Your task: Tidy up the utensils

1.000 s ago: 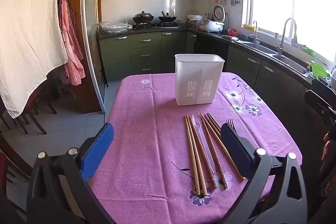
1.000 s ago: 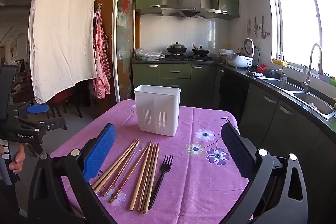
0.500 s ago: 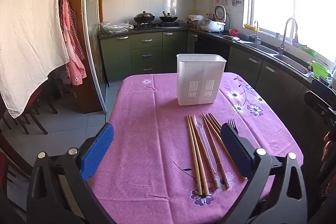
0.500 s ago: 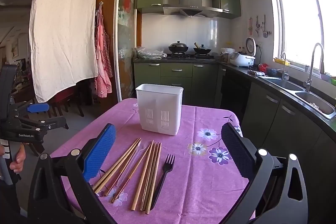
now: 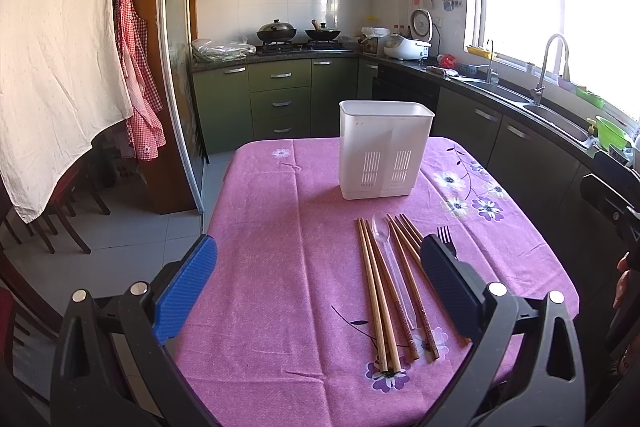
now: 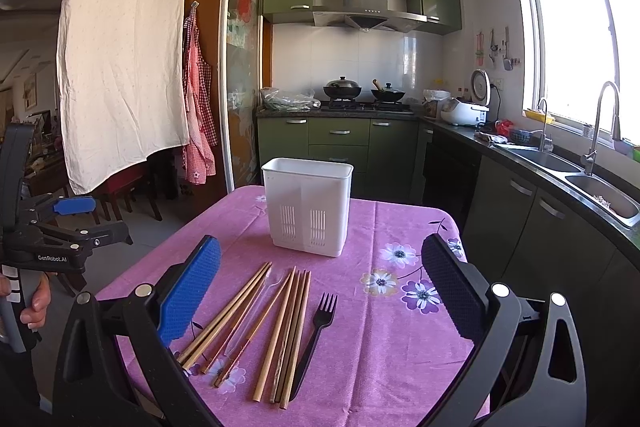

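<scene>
A white slotted utensil holder (image 5: 384,155) stands upright at the far middle of the table; it also shows in the right wrist view (image 6: 307,205). In front of it lie several wooden chopsticks (image 5: 380,291) (image 6: 280,323), a clear plastic spoon (image 5: 386,247) (image 6: 250,311) among them, and a black plastic fork (image 6: 316,331) (image 5: 445,237) to their right. My left gripper (image 5: 316,275) is open and empty above the table's near edge. My right gripper (image 6: 320,279) is open and empty, held above the chopsticks and fork.
The table has a purple flowered cloth (image 5: 280,267). Green kitchen cabinets (image 5: 280,99), a stove with pans (image 5: 298,33) and a sink counter (image 6: 560,163) lie behind and right. A white sheet (image 5: 52,47) hangs left, with chairs (image 5: 68,211) below.
Both views have shifted slightly; the holder and utensils sit a little further right in each. Nothing on the table has moved and both grippers stay open.
</scene>
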The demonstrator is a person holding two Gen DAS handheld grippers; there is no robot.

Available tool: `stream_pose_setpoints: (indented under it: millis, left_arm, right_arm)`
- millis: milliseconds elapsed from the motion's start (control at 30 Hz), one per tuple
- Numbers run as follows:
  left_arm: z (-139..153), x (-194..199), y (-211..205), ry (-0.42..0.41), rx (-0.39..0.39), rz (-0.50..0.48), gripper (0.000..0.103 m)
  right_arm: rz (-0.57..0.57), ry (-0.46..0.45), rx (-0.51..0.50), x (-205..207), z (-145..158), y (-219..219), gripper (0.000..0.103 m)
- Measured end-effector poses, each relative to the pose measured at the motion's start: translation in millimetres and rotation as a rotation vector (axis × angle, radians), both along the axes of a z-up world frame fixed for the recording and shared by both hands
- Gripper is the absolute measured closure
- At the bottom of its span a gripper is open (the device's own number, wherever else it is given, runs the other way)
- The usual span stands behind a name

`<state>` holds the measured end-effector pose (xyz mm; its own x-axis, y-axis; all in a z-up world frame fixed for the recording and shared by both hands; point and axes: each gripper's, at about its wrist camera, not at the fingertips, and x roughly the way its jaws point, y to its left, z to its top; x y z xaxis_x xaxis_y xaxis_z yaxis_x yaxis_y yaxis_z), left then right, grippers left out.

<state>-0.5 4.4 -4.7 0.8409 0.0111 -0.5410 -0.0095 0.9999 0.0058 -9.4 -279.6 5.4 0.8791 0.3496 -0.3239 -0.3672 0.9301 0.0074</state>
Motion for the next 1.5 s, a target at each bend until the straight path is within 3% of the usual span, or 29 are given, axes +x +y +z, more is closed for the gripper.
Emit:
stream_pose_setpoints:
  millis: [1500]
  left_arm:
    - [-9.2,3.2,2.8,0.012,0.002,0.003,0.006]
  right_arm:
    - [0.004,0.017,-0.002,6.4,-7.7,2.7,0.004]
